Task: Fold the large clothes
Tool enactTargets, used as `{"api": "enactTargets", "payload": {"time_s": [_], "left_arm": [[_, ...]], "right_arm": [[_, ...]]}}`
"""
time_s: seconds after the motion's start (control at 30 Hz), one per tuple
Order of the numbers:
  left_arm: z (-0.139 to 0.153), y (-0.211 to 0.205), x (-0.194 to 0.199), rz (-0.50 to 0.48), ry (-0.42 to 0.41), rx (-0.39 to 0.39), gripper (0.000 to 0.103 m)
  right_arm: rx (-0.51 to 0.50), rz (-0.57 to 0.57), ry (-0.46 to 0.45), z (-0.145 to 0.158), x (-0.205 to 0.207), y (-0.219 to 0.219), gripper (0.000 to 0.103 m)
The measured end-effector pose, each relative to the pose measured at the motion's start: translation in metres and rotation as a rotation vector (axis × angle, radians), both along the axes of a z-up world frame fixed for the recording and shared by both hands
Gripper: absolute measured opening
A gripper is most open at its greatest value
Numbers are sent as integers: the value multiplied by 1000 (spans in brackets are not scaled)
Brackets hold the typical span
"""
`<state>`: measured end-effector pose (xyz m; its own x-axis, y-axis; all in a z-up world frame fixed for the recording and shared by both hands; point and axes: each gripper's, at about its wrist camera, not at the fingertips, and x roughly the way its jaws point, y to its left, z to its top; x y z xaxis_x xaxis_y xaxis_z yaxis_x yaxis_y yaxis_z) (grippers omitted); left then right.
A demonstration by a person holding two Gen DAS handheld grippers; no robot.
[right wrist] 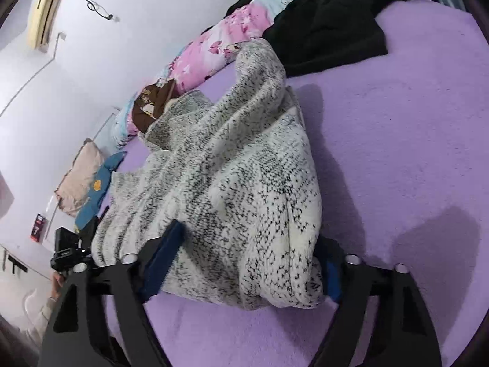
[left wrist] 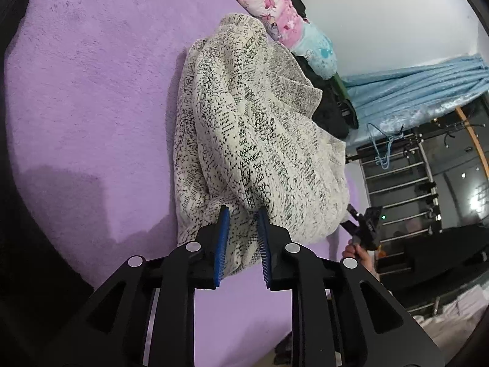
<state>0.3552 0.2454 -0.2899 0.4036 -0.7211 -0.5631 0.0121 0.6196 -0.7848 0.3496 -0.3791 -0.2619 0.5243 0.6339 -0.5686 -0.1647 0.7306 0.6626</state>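
left gripper [left wrist: 243,214]: jaws slightly parted, near hem of speckled knit sweater [left wrist: 253,140] between blue pads, not pinched | right gripper [right wrist: 247,250]: jaws wide, straddling sweater's near edge, no clamp | sweater: bunched heap on purple bedspread [left wrist: 91,91] | beyond sweater: floral pillow [right wrist: 220,42], black garment [right wrist: 330,27]

sweater [left wrist: 250,140] | cream knit, black flecks | bunched, partly folded | lying on purple bedspread [left wrist: 91,91]
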Motion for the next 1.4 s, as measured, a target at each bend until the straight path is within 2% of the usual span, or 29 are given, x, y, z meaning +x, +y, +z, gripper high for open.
{"api": "enactTargets", "payload": {"time_s": [0.07,0.1,0.17,0.23,0.27,0.3,0.33,0.37,0.43,0.5,0.6,0.73,0.87,0.97,1.1,1.23,1.4], "left_arm": [[-1,2,1,0,11,-16,19],[-1,5,0,2,18,-24,19],[1,9,-2,10,27,-31,21],[4,14,-6,29,27,-30,26],[6,17,-9,46,30,-30,38],[8,18,-11,56,33,-35,85],[10,20,-15,78,35,-34,95],[13,21,-19,94,28,-37,96],[19,19,-26,90,7,-79,96],[17,17,-27,98,16,-89,96],[10,13,-27,117,45,-53,96],[1,2,-22,99,63,-10,96],[-10,-7,-12,90,86,0,96],[-22,-15,1,87,108,-55,96],[-37,-21,9,94,143,-76,97],[-41,-21,10,104,145,-94,97],[-44,-24,15,117,144,-108,98]], "right_arm": [[4,-17,11,-2,0,-5,48],[19,-26,26,-5,0,-9,46],[34,-29,42,-7,0,-12,47],[11,-39,57,-5,-1,-10,57],[4,-46,67,-3,-1,-10,63],[-11,-53,74,-1,-1,-11,67],[-50,-64,66,5,-3,-11,74],[-86,-70,45,13,-5,-9,80],[-121,-78,12,25,-8,-7,86],[-169,-95,-21,39,-12,-2,86],[-289,-138,-99,62,-20,12,89],[-351,-86,-206,83,-23,47,94],[-407,-5,-239,83,-16,100,94],[-400,40,-230,76,-12,132,96],[-409,89,-235,65,-7,170,96],[-432,119,-250,60,-5,191,96],[-445,123,-253,60,-3,194,96]]}}
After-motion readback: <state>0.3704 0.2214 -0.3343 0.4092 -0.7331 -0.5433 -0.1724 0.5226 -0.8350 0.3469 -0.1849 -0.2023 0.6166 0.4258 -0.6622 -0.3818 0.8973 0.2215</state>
